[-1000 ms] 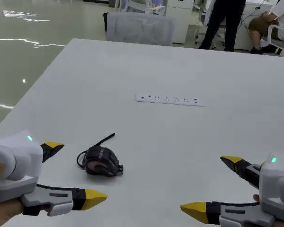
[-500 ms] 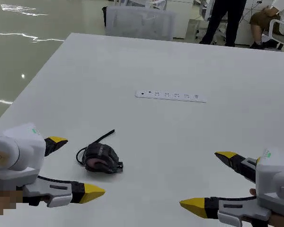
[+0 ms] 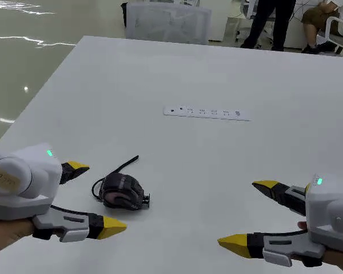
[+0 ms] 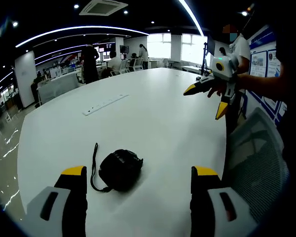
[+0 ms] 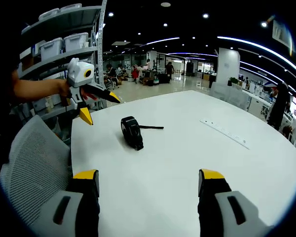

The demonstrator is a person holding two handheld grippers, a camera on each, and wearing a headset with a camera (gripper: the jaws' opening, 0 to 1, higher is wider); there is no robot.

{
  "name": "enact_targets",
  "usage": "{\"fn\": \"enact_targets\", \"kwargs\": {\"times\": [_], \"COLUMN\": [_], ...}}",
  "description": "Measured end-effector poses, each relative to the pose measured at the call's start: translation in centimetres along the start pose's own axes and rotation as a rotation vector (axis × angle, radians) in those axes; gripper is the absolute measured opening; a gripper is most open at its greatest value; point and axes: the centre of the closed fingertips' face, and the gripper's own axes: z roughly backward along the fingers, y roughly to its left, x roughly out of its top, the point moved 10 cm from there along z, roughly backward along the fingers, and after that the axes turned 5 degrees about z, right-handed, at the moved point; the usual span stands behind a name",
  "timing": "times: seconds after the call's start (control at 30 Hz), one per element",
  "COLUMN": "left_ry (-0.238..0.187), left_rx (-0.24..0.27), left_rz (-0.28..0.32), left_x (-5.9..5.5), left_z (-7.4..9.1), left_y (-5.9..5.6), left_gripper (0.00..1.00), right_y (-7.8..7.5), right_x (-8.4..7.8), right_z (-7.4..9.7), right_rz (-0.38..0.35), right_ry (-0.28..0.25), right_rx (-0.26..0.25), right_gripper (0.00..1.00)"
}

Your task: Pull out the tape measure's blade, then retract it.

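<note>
head view: at the left my left gripper (image 3: 101, 197) hovers with jaws spread wide. the black tape measure (image 3: 123, 192) lies on the white table (image 3: 217, 165) just beside its tips, untouched, strap curling away. well apart, my right gripper (image 3: 243, 212) hovers, jaws spread too.

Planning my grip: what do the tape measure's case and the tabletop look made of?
Tape measure: black case, matte, likely rubber-clad plastic, judging by its dull ribbed look. Table: smooth white, probably laminate, with a soft sheen and no grain.
</note>
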Motion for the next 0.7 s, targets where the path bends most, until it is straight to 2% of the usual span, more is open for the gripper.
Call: {"fn": "enact_targets", "kwargs": {"times": [0.07, 0.13, 0.4, 0.6, 0.7], "left_ry": [0.007, 0.012, 0.022, 0.066, 0.076], "left_rx": [-0.007, -0.010, -0.033, -0.037, -0.045], "left_rz": [-0.012, -0.017, -0.064, -0.099, -0.122], "left_x": [0.0, 0.1, 0.0, -0.2, -0.5], "left_z": [-0.2, -0.4, -1.3, -2.0, -2.6], "left_y": [0.4, 0.3, 1.7, 2.2, 3.0], "left_gripper": [0.83, 0.82, 0.71, 0.68, 0.66], "right_y": [-0.1, -0.3, -0.9, -1.4, -1.4], "right_x": [0.0, -0.1, -0.1, -0.3, -0.2], "right_z": [-0.2, -0.5, -1.3, -2.4, -3.1], "right_rz": [0.014, 0.028, 0.026, 0.034, 0.050], "right_ry": [0.004, 0.007, 0.001, 0.003, -0.002], "right_rx": [0.012, 0.016, 0.058, 0.090, 0.111], "right_gripper": [0.84, 0.82, 0.81, 0.78, 0.75]}}
